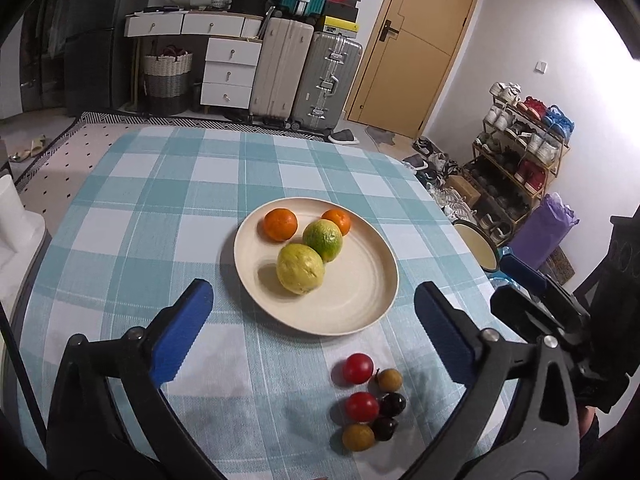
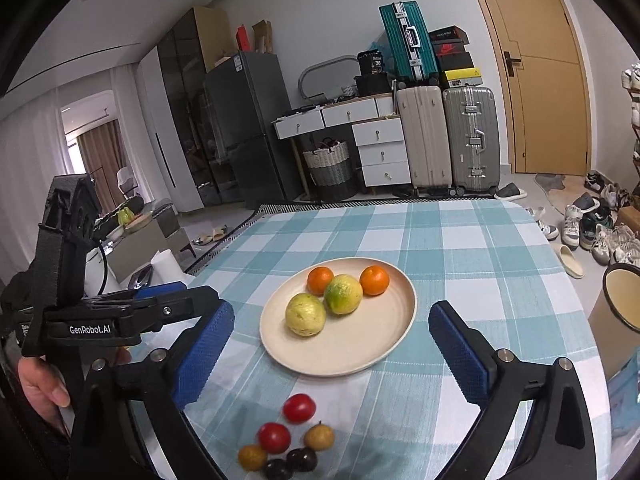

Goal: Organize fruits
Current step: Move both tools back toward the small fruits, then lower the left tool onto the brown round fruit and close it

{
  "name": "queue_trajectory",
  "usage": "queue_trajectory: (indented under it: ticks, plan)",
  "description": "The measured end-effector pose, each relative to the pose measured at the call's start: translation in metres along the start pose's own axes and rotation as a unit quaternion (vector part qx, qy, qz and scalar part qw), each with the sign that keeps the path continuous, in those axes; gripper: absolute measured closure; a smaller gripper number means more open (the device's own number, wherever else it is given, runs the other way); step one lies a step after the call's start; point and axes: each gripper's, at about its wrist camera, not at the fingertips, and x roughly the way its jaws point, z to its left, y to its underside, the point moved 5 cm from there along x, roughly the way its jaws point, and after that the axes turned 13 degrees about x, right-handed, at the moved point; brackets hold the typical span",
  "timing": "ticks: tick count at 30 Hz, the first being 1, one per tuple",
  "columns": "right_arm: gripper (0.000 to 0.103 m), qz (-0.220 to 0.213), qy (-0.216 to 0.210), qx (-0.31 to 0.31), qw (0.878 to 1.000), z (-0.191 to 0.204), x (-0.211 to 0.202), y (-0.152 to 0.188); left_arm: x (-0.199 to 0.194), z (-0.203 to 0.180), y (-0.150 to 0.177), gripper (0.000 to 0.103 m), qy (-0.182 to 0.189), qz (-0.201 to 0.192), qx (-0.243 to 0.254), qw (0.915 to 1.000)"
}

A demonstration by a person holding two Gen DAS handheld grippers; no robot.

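A cream plate (image 1: 360, 300) (image 2: 360, 344) on the checked tablecloth holds two oranges (image 1: 280, 223) (image 2: 374, 280), a green citrus (image 1: 322, 239) (image 2: 343, 294) and a yellow fruit (image 1: 300, 268) (image 2: 305, 314). In front of the plate lies a cluster of small fruits: two red tomatoes (image 1: 357, 368) (image 2: 299, 408), two tan longans (image 1: 389, 379) (image 2: 319, 437) and two dark round ones (image 1: 393, 404) (image 2: 302, 459). My left gripper (image 1: 314, 296) hovers open just short of the plate, with nothing held. My right gripper (image 2: 333, 312) is open too, beside the left, and holds nothing.
An enamel cup (image 1: 478, 248) (image 2: 622, 300) stands by the table's right edge. A white paper roll (image 1: 8, 208) sits off the left edge. Suitcases, drawers and a shoe rack (image 1: 520, 148) line the room beyond. A hand (image 2: 40, 384) grips the left tool.
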Motion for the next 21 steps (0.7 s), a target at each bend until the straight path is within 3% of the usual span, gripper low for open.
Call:
queue_trajectory:
  ticks: [14, 21]
  plan:
    - [0.001, 0.009, 0.001, -0.003, 1.0, 0.006, -0.014, 0.017, 0.01, -0.019, 0.053, 0.001, 0.013, 0.049, 0.007, 0.9987]
    - [0.001, 0.017, 0.008, 0.02, 1.0, -0.012, -0.018, 0.024, 0.02, -0.034, 0.087, 0.001, 0.044, 0.085, 0.033, 0.9949]
